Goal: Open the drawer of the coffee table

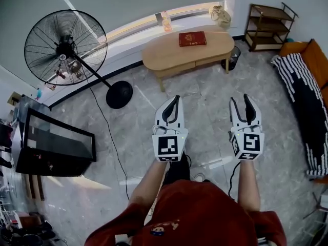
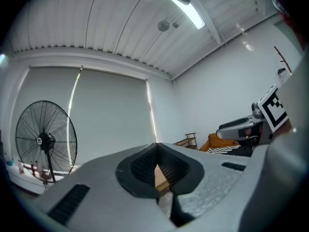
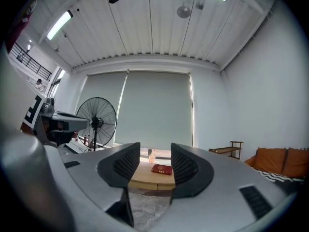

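The oval wooden coffee table (image 1: pixel 169 55) stands across the floor by the window, and a red book (image 1: pixel 192 38) lies on its top. Its front panel (image 3: pixel 152 183) shows a vertical seam and sits flush, with no drawer pulled out. Both grippers are held level in mid-air, well short of the table. My left gripper (image 1: pixel 174 102) has its fingertips together, with nothing held; in the left gripper view (image 2: pixel 156 147) only a sliver of table wood shows below the tips. My right gripper (image 1: pixel 241 101) stands open and empty, and the right gripper view (image 3: pixel 155 153) frames the table and the book (image 3: pixel 161 169) between its jaws.
A black standing fan (image 1: pixel 65 47) with a round base (image 1: pixel 119 95) is at the left, its cable trailing over the floor. A dark glass cabinet (image 1: pixel 54 145) stands further left. A bin (image 1: pixel 233 58), a shelf rack (image 1: pixel 269 27) and a sofa with a striped blanket (image 1: pixel 302 86) are at the right.
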Tool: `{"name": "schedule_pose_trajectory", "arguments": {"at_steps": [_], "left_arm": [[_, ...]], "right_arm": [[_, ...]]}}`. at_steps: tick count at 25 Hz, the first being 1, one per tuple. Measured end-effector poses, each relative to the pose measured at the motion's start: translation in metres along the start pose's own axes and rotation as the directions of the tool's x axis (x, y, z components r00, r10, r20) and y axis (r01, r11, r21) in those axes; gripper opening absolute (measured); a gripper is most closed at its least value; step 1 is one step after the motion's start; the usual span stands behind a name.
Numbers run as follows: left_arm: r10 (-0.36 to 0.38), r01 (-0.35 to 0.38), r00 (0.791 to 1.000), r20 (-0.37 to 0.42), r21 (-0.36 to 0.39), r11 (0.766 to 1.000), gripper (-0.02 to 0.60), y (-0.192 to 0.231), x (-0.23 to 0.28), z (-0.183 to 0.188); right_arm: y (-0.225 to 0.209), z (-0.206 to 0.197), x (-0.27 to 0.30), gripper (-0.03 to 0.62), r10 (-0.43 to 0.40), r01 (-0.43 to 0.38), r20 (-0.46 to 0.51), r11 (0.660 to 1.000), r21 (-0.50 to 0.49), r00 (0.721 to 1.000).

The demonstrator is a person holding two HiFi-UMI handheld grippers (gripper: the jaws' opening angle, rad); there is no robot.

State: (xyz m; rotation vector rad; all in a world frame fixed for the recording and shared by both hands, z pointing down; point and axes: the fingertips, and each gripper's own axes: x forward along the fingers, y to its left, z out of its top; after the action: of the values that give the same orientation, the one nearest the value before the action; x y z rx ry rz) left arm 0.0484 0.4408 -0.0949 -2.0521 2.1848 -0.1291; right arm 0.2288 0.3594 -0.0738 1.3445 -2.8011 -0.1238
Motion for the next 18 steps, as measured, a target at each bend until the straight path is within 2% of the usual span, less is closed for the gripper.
{"name": "schedule_pose_trajectory", "arguments": {"at_steps": [5,18], "left_arm": [[-0.012,0.012,1.0,-0.001,-0.009,1.0,0.008,0.029,0.04,-0.012],[-0.059,0.059,0.998,0.004,-0.038,0.998,0.007,0.127,0.147,-0.044]], "right_arm": [[0.002,-0.004,0.048,0.242,-0.017,0.017,-0.008,1.0,-0.01,1.0],[0.028,-0.012,0.186,0.247,-0.043,0.041,-0.052,0.999,-0.026,0.998]]}}
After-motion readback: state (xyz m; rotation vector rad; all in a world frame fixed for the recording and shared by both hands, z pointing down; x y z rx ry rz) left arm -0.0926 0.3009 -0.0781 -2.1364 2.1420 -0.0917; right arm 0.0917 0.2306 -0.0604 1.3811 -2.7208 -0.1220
